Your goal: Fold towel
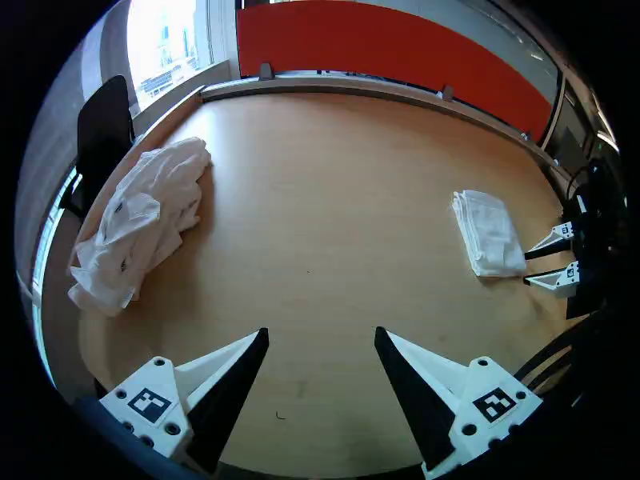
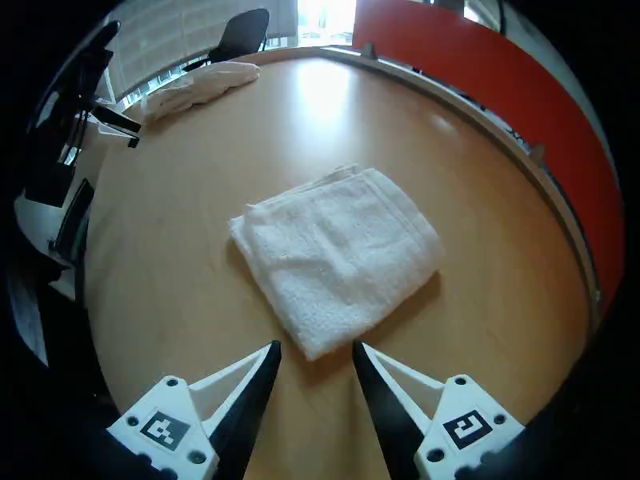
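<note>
A white towel (image 2: 336,252) lies folded into a thick square on the wooden table (image 2: 184,200). My right gripper (image 2: 317,346) is open just in front of it, and the towel's near corner reaches in between the fingertips without being pinched. In the left gripper view the same folded towel (image 1: 488,232) sits at the far right with the right gripper (image 1: 528,268) beside it. My left gripper (image 1: 320,334) hovers open over bare table with nothing between its fingers; in the right gripper view the left gripper (image 2: 120,124) shows far off at the upper left.
A crumpled pile of white cloth (image 1: 140,224) lies near the table's left edge, the same pile (image 2: 200,84) sitting at the far end in the right gripper view. A black chair (image 1: 100,132) stands behind it. A red panel (image 1: 384,48) runs along the back edge.
</note>
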`<move>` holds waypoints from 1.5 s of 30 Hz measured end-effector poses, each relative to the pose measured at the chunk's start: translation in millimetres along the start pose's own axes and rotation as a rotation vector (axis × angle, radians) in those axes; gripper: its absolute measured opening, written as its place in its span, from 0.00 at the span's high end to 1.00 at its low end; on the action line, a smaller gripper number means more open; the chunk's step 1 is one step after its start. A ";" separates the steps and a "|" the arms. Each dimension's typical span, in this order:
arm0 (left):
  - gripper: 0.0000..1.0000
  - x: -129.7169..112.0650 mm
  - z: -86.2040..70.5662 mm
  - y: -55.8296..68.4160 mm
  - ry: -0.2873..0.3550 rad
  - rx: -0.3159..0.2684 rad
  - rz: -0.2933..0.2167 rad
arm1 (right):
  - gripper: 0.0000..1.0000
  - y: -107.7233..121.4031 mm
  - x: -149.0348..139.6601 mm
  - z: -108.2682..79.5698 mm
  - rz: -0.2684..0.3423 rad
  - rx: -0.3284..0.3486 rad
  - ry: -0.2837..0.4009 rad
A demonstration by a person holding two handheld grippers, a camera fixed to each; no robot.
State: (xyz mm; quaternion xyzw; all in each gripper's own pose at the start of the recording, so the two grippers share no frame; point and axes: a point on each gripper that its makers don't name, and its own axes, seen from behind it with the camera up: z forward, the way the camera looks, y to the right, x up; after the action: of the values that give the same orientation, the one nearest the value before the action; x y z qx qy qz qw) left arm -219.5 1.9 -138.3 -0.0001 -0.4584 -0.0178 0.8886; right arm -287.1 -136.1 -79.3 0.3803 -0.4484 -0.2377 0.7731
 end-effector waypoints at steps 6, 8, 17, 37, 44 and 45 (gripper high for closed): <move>0.01 0.7 -0.2 0.6 0.001 -0.001 0.000 | 0.49 1.3 -2.7 1.5 0.013 -0.004 -0.002; 0.01 0.5 -0.1 0.8 0.001 -0.001 -0.002 | 0.53 1.3 -4.1 2.3 0.016 -0.004 -0.004; 0.01 0.5 0.4 0.3 0.001 0.000 0.000 | 0.72 2.7 -7.5 8.1 0.033 -0.012 -0.006; 0.02 2.1 1.0 1.4 0.003 -0.004 0.009 | 0.96 1.7 -2.8 3.7 0.033 -0.012 0.009; 0.02 1.9 2.4 -0.1 0.005 -0.002 0.007 | 0.96 7.1 19.2 -7.5 0.008 -0.029 0.047; 0.02 2.2 2.7 0.2 0.006 -0.003 0.006 | 0.96 8.1 24.1 -9.5 0.002 -0.033 0.055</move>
State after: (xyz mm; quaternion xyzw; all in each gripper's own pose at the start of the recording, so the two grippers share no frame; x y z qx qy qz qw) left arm -220.4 2.1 -134.9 -0.0027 -0.4558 -0.0156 0.8899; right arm -266.9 -144.8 -63.4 0.3736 -0.4234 -0.2336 0.7916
